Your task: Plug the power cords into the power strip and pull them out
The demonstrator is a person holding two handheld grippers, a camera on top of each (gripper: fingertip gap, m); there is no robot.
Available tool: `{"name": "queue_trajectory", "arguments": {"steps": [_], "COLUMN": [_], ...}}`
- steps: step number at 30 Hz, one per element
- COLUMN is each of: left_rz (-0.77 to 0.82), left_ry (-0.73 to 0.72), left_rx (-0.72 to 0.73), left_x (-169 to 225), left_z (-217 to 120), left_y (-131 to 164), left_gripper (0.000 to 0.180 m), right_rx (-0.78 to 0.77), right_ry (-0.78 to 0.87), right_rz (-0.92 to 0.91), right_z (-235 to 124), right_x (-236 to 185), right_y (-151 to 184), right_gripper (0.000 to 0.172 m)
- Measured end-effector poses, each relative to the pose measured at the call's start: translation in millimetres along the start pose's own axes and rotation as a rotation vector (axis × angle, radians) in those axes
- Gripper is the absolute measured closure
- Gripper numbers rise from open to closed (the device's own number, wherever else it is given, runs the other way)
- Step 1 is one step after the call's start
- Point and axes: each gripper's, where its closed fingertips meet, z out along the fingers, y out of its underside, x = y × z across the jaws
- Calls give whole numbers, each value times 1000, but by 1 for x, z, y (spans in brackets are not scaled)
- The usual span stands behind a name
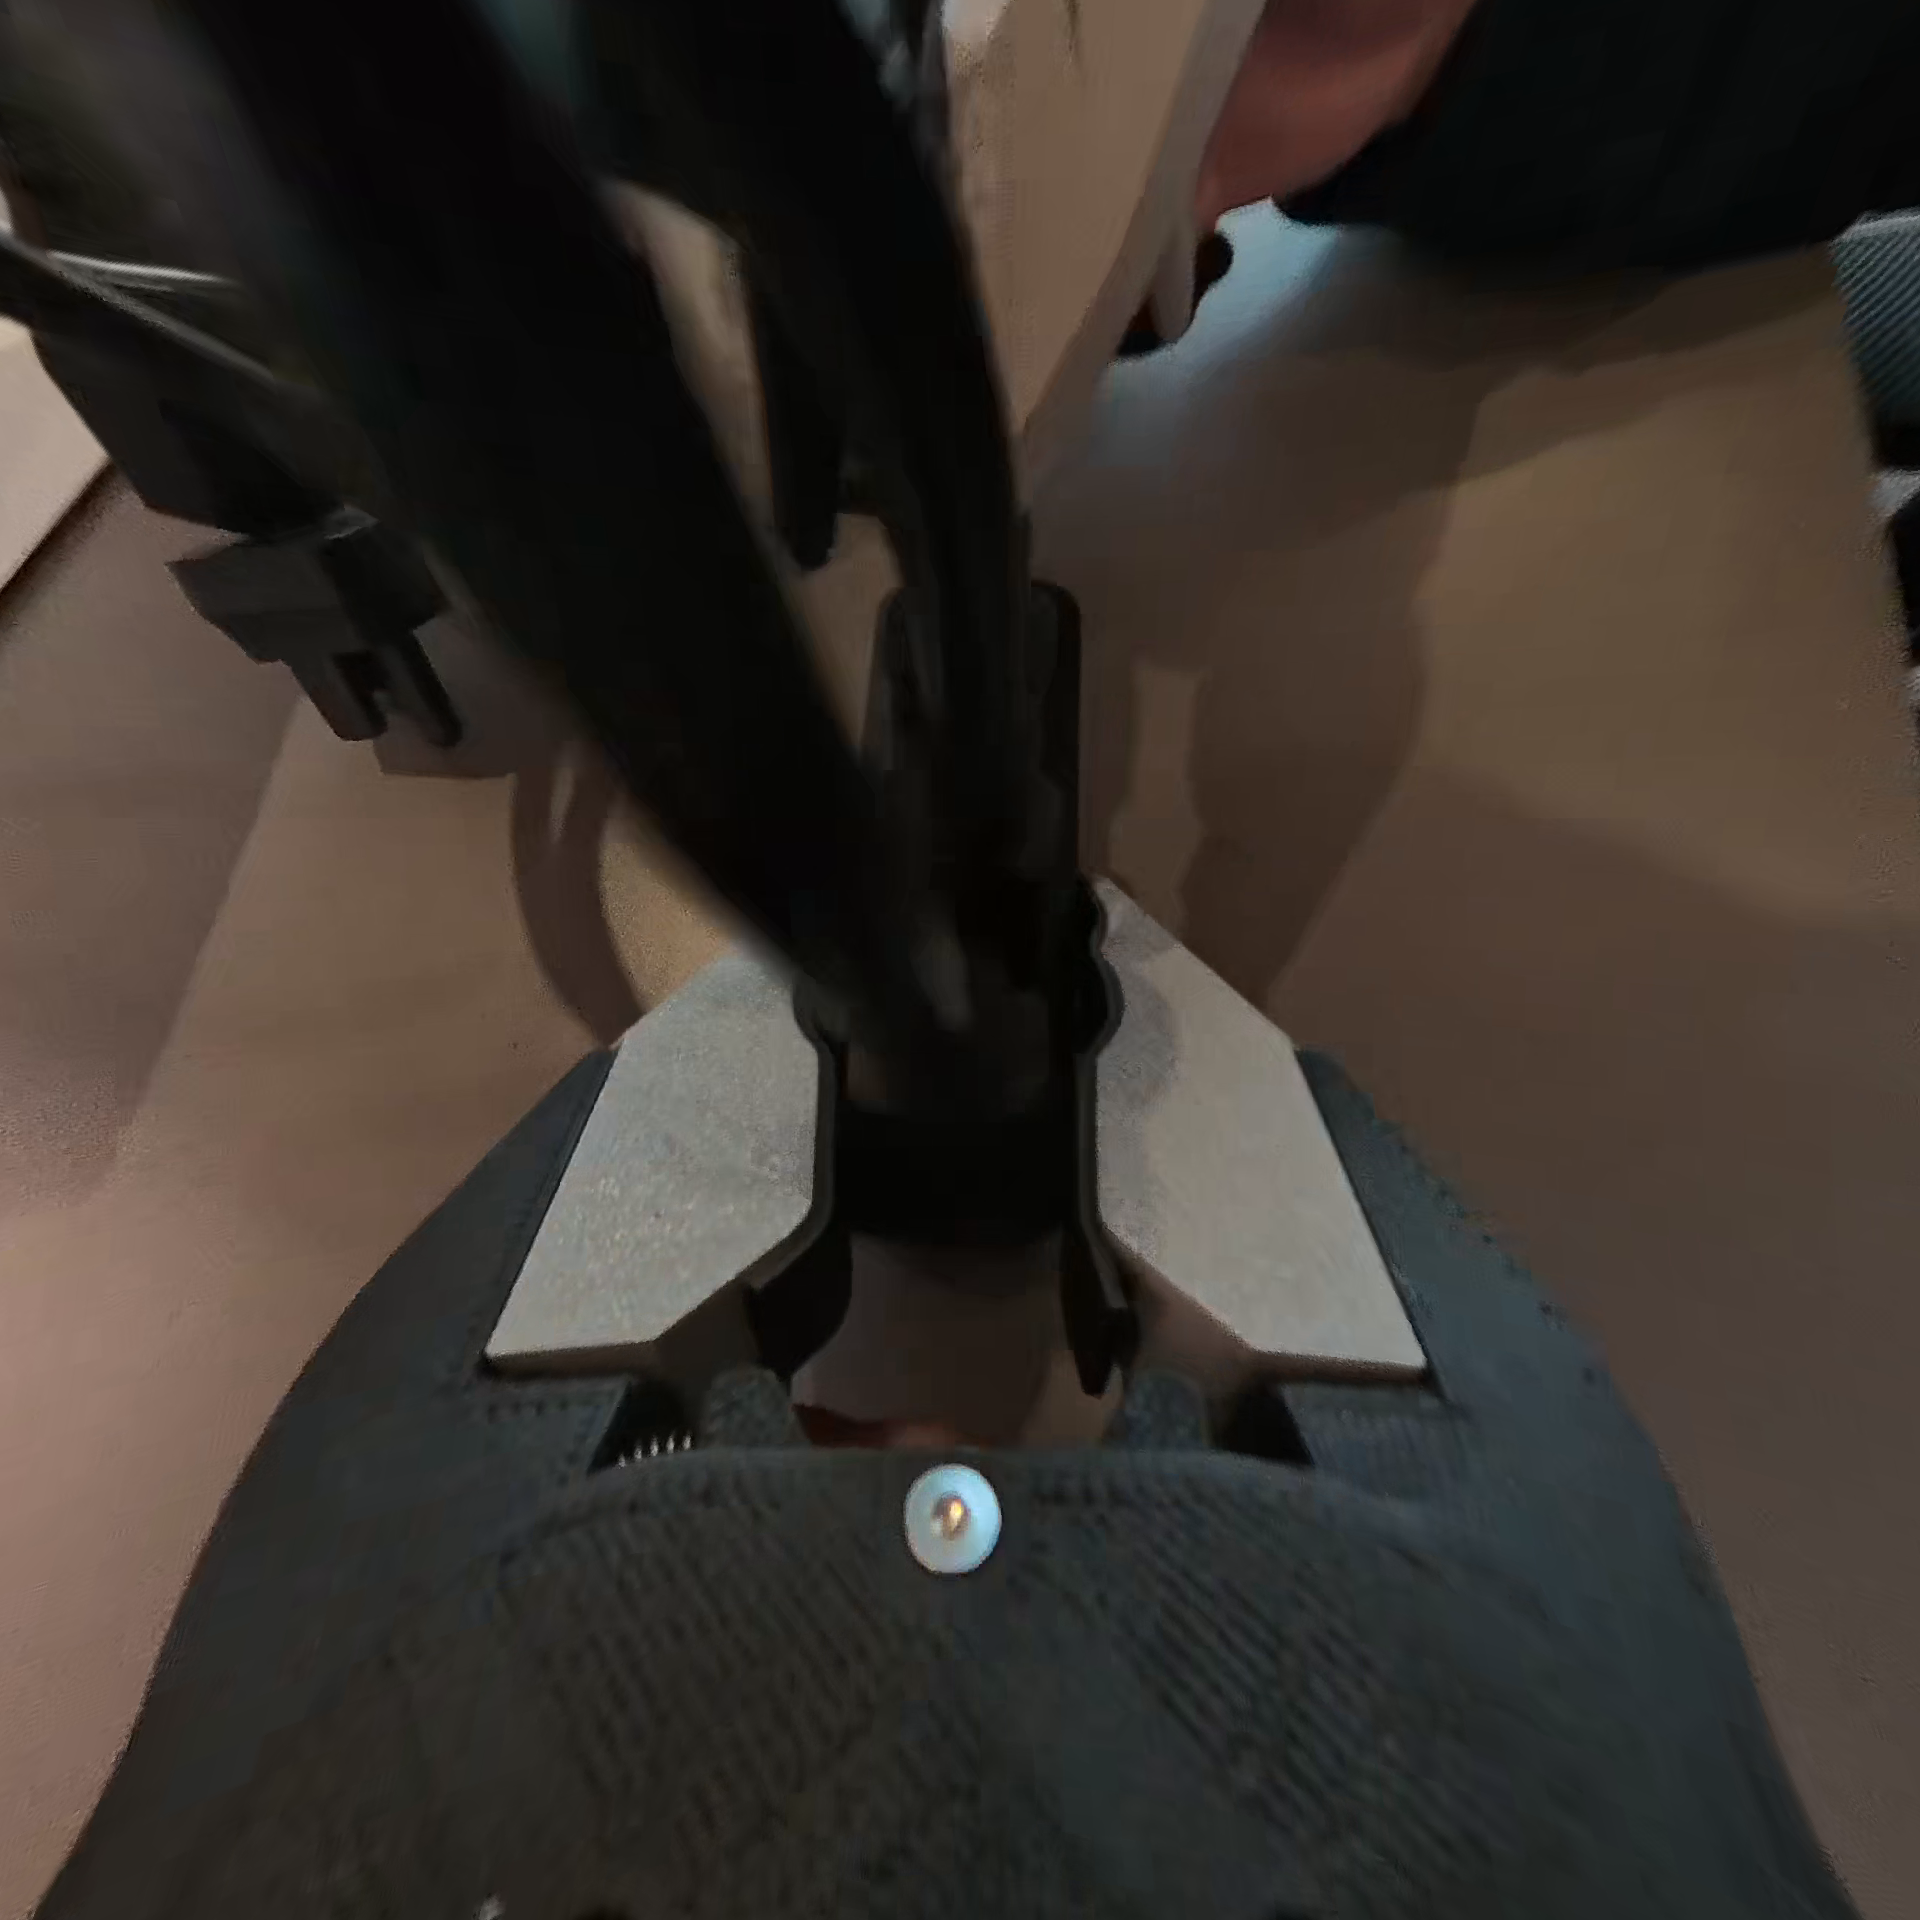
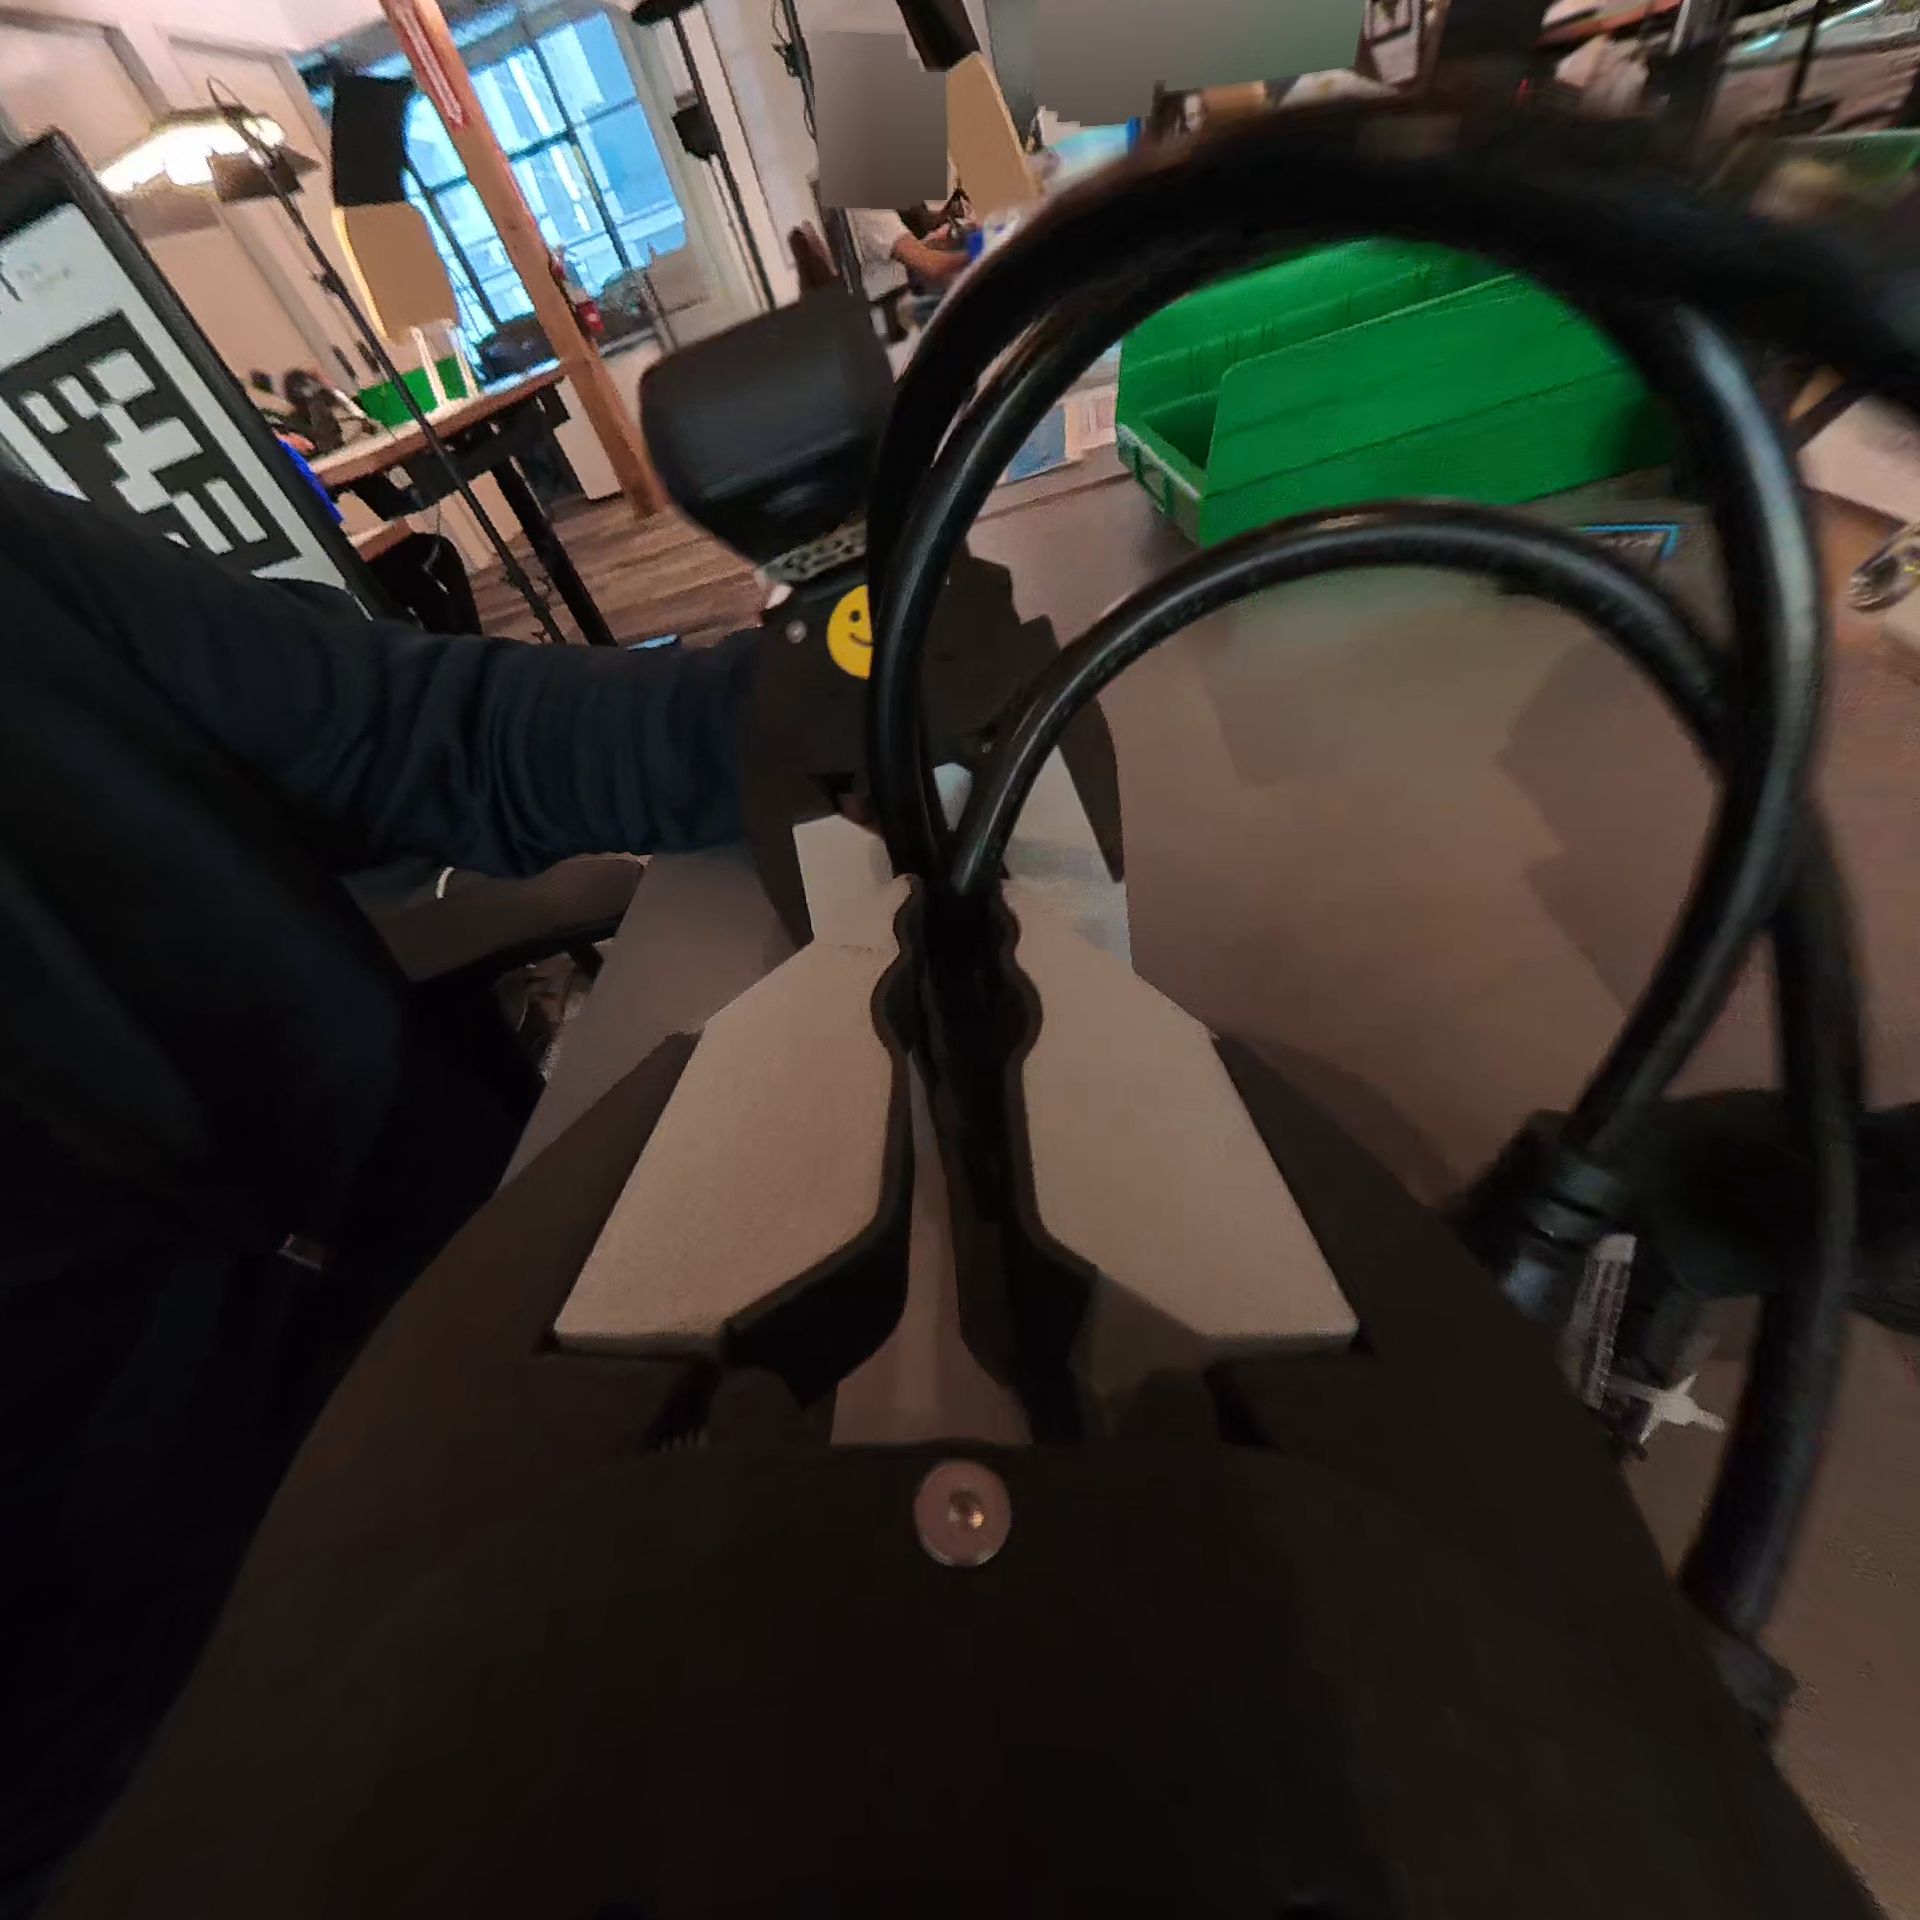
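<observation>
In the left wrist view my left gripper (image 1: 956,1039) is closed on a black power cord (image 1: 961,1132). The cord's dark ridged body fills the space between both pads and rises blurred toward the top. In the right wrist view my right gripper (image 2: 956,935) is shut on two strands of black power cord (image 2: 1226,561), which loop up and over to the right. The left gripper (image 2: 935,727), with a yellow sticker, shows just beyond, around the same strands. A bundled, tied part of the cord (image 2: 1558,1205) hangs at the right. I cannot make out the power strip.
The tan tabletop (image 1: 1455,935) lies under both grippers. A green bin (image 2: 1382,416) stands at the back right and a black chair (image 2: 769,416) behind the table. A person's dark sleeve (image 2: 416,727) reaches in from the left. A pale curved cable (image 1: 551,894) lies left of my fingers.
</observation>
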Motion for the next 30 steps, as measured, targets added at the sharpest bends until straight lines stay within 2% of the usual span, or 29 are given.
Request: {"name": "queue_trajectory", "arguments": {"steps": [6, 8, 14, 17, 20, 24, 30], "left_rz": [-17, -8, -12, -31, -64, -27, -47], "left_ry": [5, -2, -30, -42, -4, -52, -37], "left_rx": [-10, -18, -23, -10, 50, -41, 21], "left_x": [-3, -3, -5, -8, -8, -8, -11], "left_z": [1, 2, 3, 2, -3, 5, -1], "left_y": [2, 2, 2, 0, -7, 0, -4], "left_gripper": [137, 137, 137, 136, 137, 135, 136], "right_rx": [-117, -134, -103, -152, -134, -141, -193], "right_ry": [82, 109, 75, 112, 108, 109, 171], "right_rz": [-121, -145, -69, -99, -83, -90, -127], "right_z": [-6, -2, 5, 0, -11, 1, -9], "right_x": [3, 6, 7, 12, 14, 12, 17], "right_y": [15, 19, 20, 21, 18, 20, 19], "right_gripper": [157, 165, 166, 165, 165, 165, 165]}}
